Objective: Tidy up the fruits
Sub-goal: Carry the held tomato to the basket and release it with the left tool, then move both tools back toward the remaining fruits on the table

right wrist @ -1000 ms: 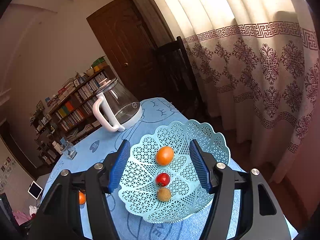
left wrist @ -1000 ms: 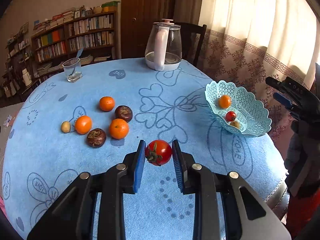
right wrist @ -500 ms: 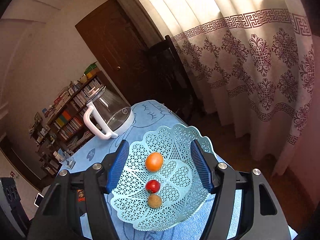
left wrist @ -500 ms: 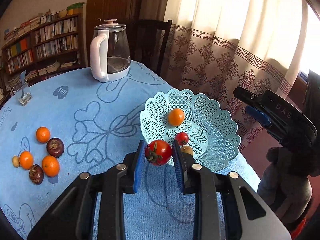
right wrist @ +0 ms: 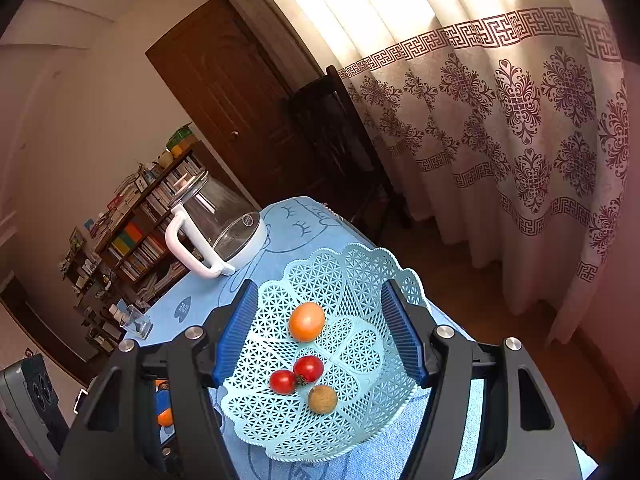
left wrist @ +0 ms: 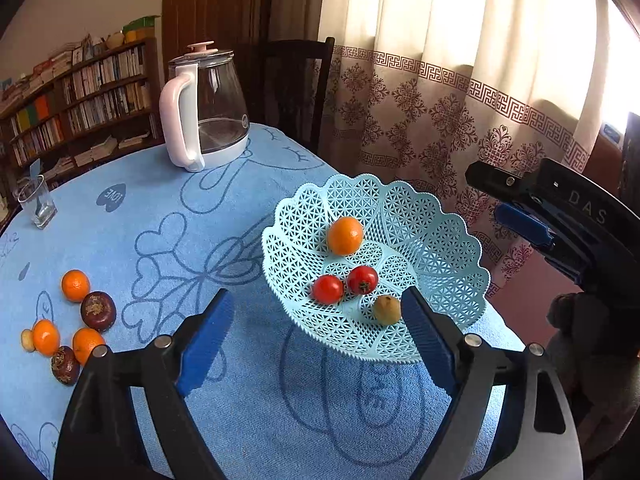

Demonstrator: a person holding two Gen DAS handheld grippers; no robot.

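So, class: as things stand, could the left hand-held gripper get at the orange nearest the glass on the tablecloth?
Probably yes. The left hand-held gripper is open and empty, and the orange sits at the edge of the loose fruit with bare cloth around most of it; only a dark fruit lies close beside it.

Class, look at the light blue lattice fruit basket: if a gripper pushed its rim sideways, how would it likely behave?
The basket looks like thin openwork plastic, so it is probably light and would slide on the blue tablecloth. Its flared scalloped rim may flex or tip. The round tomatoes and orange inside would likely roll.

"LOVE" on tablecloth heart (left wrist: 111,197), apparently "DAS" on right gripper (left wrist: 520,222)
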